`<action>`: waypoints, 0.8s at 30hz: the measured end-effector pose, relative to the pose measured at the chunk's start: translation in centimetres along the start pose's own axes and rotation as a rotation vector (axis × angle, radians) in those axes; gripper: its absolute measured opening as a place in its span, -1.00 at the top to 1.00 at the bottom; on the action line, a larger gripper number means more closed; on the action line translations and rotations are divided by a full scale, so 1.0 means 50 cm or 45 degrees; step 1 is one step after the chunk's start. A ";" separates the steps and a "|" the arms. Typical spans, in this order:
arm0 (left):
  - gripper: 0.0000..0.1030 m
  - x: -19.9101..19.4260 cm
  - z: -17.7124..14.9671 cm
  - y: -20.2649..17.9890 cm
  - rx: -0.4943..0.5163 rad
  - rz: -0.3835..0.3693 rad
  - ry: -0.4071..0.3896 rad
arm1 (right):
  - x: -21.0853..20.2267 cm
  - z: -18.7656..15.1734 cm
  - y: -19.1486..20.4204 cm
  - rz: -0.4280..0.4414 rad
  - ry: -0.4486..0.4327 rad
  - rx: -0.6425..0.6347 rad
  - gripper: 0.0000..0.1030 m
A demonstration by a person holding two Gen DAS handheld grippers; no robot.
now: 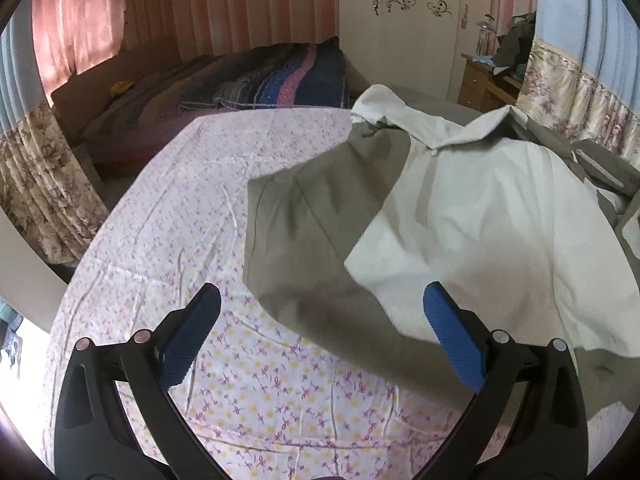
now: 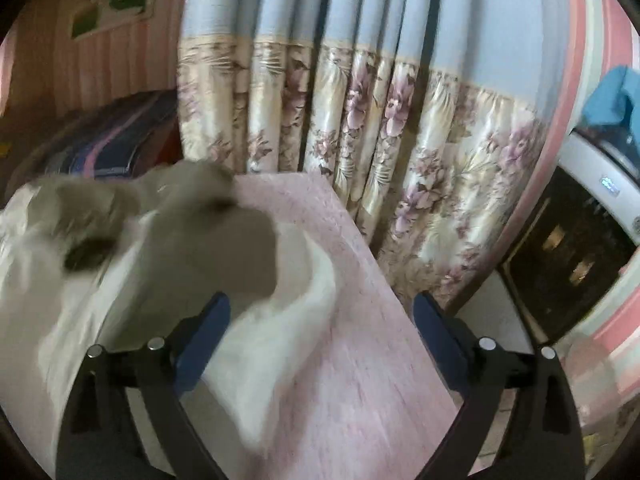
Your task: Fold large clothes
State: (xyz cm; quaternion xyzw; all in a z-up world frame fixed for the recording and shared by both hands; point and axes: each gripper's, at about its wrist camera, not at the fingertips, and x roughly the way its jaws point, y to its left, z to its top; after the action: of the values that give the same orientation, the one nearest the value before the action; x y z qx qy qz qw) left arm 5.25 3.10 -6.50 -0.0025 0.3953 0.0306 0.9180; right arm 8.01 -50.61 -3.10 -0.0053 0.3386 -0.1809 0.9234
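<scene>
Matt cloth shirt [image 1: 472, 216] (floral cotton sheet [image 1: 192, 216])

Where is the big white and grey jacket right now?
In the left wrist view the jacket lies spread on the flowery sheet, ahead and right of the open left gripper. Its collar points toward the wooden dresser.

grippers: 2 (left gripper [image 1: 320, 312], right gripper [image 2: 320, 316]) | garment [image 1: 460, 216]: 1 | floral sheet [image 1: 200, 240]: 1 | striped blanket [image 1: 280, 76]: 1

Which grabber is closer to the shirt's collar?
Probably left. The left gripper points up the shirt toward its collar, though far from it. The right gripper hovers over a blurred shirt edge; no collar can be made out there.
</scene>
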 end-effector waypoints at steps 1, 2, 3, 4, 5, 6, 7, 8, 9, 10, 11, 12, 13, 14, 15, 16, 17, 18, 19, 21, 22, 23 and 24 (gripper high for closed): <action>-0.94 0.001 -0.003 0.002 0.004 -0.004 0.001 | -0.023 -0.018 -0.001 0.057 -0.006 0.021 -0.81; -0.94 0.002 -0.007 0.005 0.011 -0.008 -0.001 | -0.045 -0.036 0.003 0.119 -0.001 0.031 -0.81; -0.94 0.004 -0.008 0.008 0.017 -0.014 -0.006 | -0.069 -0.060 0.011 0.181 0.019 0.035 -0.81; -0.94 0.006 -0.007 0.013 0.023 -0.014 -0.023 | -0.092 -0.085 0.020 0.233 0.027 0.044 -0.81; -0.94 0.010 -0.005 0.017 0.019 -0.011 -0.028 | -0.108 -0.101 0.027 0.275 0.027 0.043 -0.81; -0.94 0.015 -0.001 0.023 0.011 -0.013 -0.025 | -0.117 -0.114 0.036 0.307 0.032 0.038 -0.81; -0.94 0.023 0.004 0.031 0.004 -0.019 -0.026 | -0.132 -0.130 0.049 0.329 0.040 0.037 -0.81; -0.94 0.029 0.009 0.037 0.008 -0.020 -0.028 | -0.146 -0.144 0.063 0.359 0.047 0.041 -0.81; -0.94 0.036 0.014 0.041 0.014 -0.019 -0.028 | -0.161 -0.156 0.077 0.408 0.058 0.036 -0.81; -0.94 0.044 0.017 0.044 0.023 -0.019 -0.024 | -0.171 -0.167 0.086 0.442 0.064 0.029 -0.81; -0.94 0.054 0.021 0.045 0.041 -0.023 -0.018 | -0.184 -0.177 0.098 0.457 0.068 0.022 -0.81; -0.94 0.063 0.023 0.045 0.058 -0.038 -0.013 | -0.198 -0.188 0.114 0.477 0.071 0.015 -0.81; -0.94 0.069 0.026 0.045 0.068 -0.045 -0.007 | -0.208 -0.195 0.124 0.496 0.076 0.015 -0.81; -0.94 0.078 0.029 0.044 0.083 -0.055 0.002 | -0.214 -0.202 0.132 0.514 0.085 0.018 -0.81; -0.94 0.085 0.032 0.043 0.092 -0.069 0.005 | -0.221 -0.211 0.145 0.536 0.099 0.018 -0.81; -0.94 0.089 0.034 0.043 0.099 -0.078 0.007 | -0.224 -0.216 0.150 0.547 0.107 0.020 -0.81; -0.94 0.097 0.038 0.041 0.106 -0.089 0.017 | -0.229 -0.221 0.160 0.561 0.122 0.025 -0.81; -0.94 0.103 0.041 0.040 0.111 -0.100 0.021 | -0.235 -0.226 0.169 0.584 0.131 0.031 -0.81; -0.94 0.108 0.044 0.038 0.121 -0.118 0.018 | -0.240 -0.232 0.180 0.595 0.137 0.033 -0.81; -0.94 0.116 0.045 0.035 0.140 -0.141 0.019 | -0.250 -0.246 0.202 0.602 0.149 0.013 -0.81; -0.94 0.120 0.045 0.034 0.147 -0.153 0.024 | -0.253 -0.255 0.219 0.581 0.159 -0.021 -0.81; -0.87 0.124 0.045 0.033 0.145 -0.178 0.028 | -0.252 -0.265 0.230 0.551 0.175 -0.043 -0.81; -0.52 0.126 0.043 0.033 0.132 -0.234 0.043 | -0.246 -0.270 0.237 0.542 0.197 -0.049 -0.80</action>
State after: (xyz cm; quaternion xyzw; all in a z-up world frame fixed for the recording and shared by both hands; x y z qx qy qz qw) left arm 11.01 5.14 -9.56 0.0084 0.4100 -0.0741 0.9090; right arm -5.20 -33.87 -7.40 0.0626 0.4053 0.0245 0.9117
